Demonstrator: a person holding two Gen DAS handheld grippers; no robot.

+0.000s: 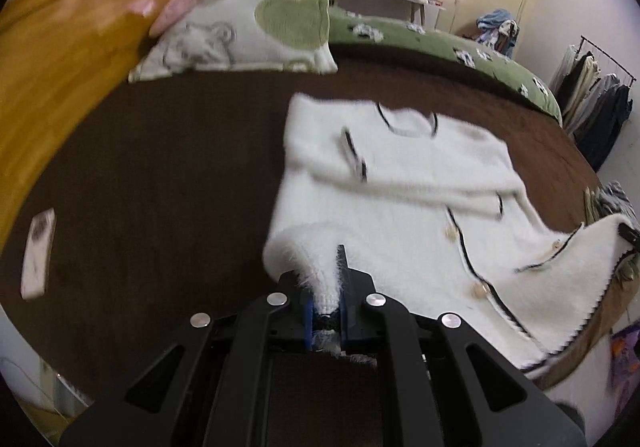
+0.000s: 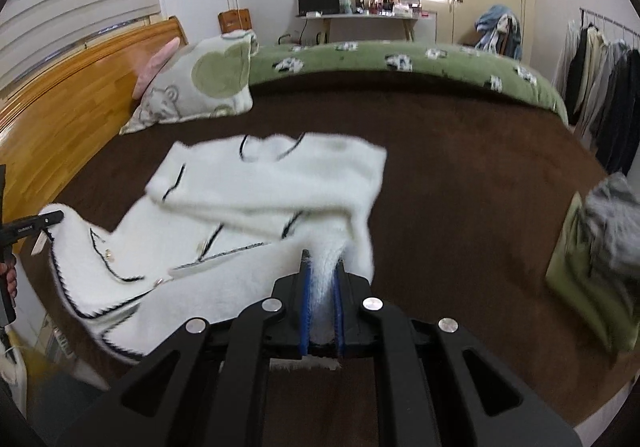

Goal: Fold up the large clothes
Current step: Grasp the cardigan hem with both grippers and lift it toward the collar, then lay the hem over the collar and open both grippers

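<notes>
— While the left wrist camera looks down its own fingers, what do the tongs have?

— The left gripper (image 1: pixel 326 287) is clamped on a fluffy hem corner of the white cardigan (image 1: pixel 400 175), raised at about six o'clock in the frame. The rest of the cardigan lies spread on the brown bedspread (image 1: pixel 180 167), collar toward twelve o'clock, one sleeve folded across the chest. At three o'clock the other hem corner is raised too, with a dark gripper tip at its edge.

— Anything else on the bed?

— A remote control (image 1: pixel 38 253) at nine o'clock, a green-and-white pillow (image 1: pixel 248 31) at eleven, a green blanket (image 1: pixel 440 43) along the far side.

— And the right wrist view?

— The right gripper (image 2: pixel 323 287) is closed on white fluffy fabric of the same cardigan (image 2: pixel 264 183), pinched between its blue pads at six o'clock. The garment stretches toward ten o'clock. At nine o'clock the left gripper (image 2: pixel 40 223) holds the other raised corner, a hand (image 2: pixel 10 275) below it. A wooden headboard (image 2: pixel 80 87) stands at ten o'clock, a clothes rack (image 2: pixel 600 87) at two.
</notes>
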